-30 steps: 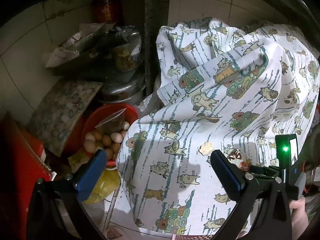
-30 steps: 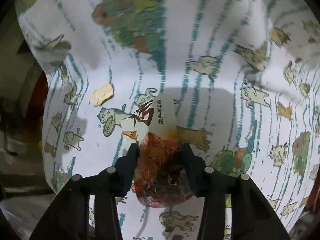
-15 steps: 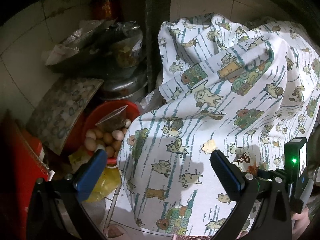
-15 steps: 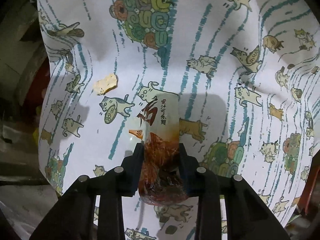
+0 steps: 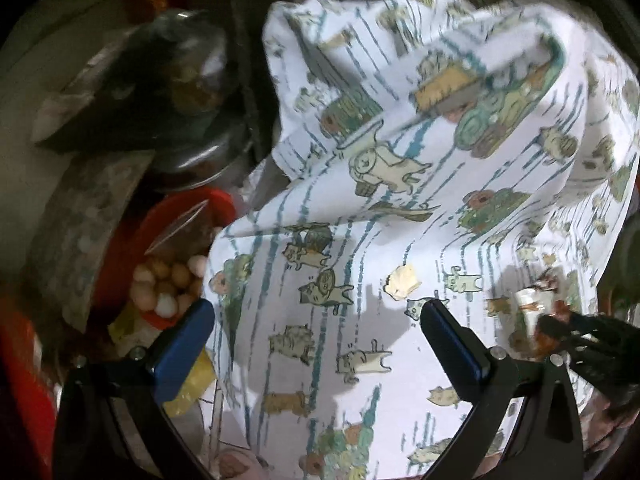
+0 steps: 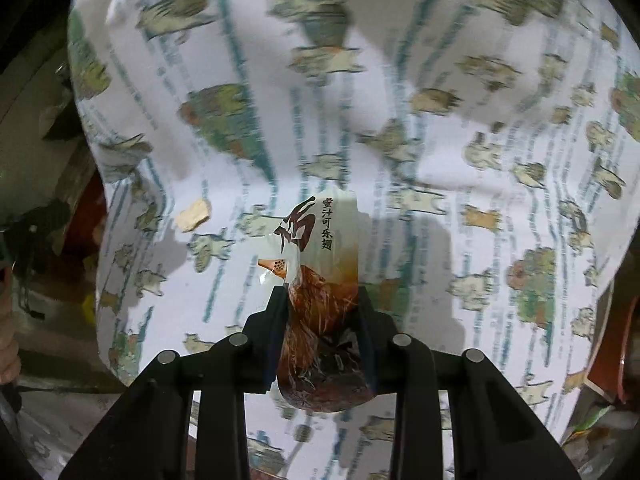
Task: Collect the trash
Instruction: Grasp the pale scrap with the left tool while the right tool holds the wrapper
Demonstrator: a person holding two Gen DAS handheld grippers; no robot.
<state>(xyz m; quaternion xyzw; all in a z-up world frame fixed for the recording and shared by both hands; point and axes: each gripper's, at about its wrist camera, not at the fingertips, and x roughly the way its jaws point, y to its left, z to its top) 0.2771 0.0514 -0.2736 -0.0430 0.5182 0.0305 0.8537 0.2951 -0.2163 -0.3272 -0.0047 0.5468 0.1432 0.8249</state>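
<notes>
While the right gripper (image 6: 322,300) clamps a snack wrapper (image 6: 318,264) between its fingers, having just tightened on it, the wrapper hangs above the cat-print cloth (image 6: 440,152). The left gripper (image 5: 316,324) gapes wide and empty over that cloth, near a small scrap (image 5: 402,282). Eggs (image 5: 164,284) fill a red bowl (image 5: 188,208) beside it.
</notes>
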